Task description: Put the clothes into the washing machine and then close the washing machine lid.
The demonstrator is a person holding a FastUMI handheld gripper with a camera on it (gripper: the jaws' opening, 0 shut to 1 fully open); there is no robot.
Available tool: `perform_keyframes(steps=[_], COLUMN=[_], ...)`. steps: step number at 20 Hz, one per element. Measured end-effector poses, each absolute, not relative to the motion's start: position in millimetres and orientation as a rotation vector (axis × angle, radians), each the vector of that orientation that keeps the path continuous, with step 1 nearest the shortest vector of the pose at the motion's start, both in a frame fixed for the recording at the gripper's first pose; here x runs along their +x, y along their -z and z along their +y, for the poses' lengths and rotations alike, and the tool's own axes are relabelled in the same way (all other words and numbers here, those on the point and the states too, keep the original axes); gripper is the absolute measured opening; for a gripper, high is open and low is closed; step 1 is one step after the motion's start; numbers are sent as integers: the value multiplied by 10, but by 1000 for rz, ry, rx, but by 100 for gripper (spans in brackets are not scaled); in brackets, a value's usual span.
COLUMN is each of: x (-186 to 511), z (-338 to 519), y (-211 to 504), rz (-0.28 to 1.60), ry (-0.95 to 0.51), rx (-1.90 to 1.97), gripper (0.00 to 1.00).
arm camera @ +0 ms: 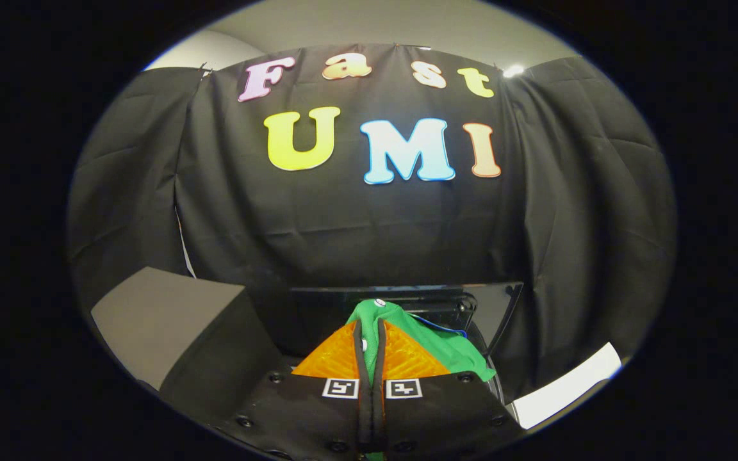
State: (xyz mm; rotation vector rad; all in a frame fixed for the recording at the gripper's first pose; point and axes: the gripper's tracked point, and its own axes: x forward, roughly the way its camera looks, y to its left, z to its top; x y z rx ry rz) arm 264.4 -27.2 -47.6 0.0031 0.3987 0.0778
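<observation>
My gripper is shut on a green garment, with the cloth pinched between both fingers. The cloth bunches up over the fingertips and drapes off to the right side of the fingers. Just beyond the fingers stands the washing machine's raised dark lid, upright against the black cloth wall. The tub opening below is hidden by the gripper and the garment.
A dark grey box-shaped block stands to the left of the fingers. A white surface shows to the right, past the machine. The black cloth wall closes off the space behind and on both sides.
</observation>
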Motion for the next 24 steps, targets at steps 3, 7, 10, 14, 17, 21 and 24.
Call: perform_keyframes(steps=[3,7,10,14,17,21,24], x=[2627,2583,2561,2523,2431,2325,2332], z=[-349,-450,-531,-646,-700,-728,-730], y=[930,1451,1725,1968,2173,2277,2158], rz=[470,552,586,636,683,709,668], ry=[-79,-76,-67,-54,-55,-44,-47], rx=[-15,-21,-31,-40,-50,-41,-51], gripper=[1,2,2,3,3,19,55])
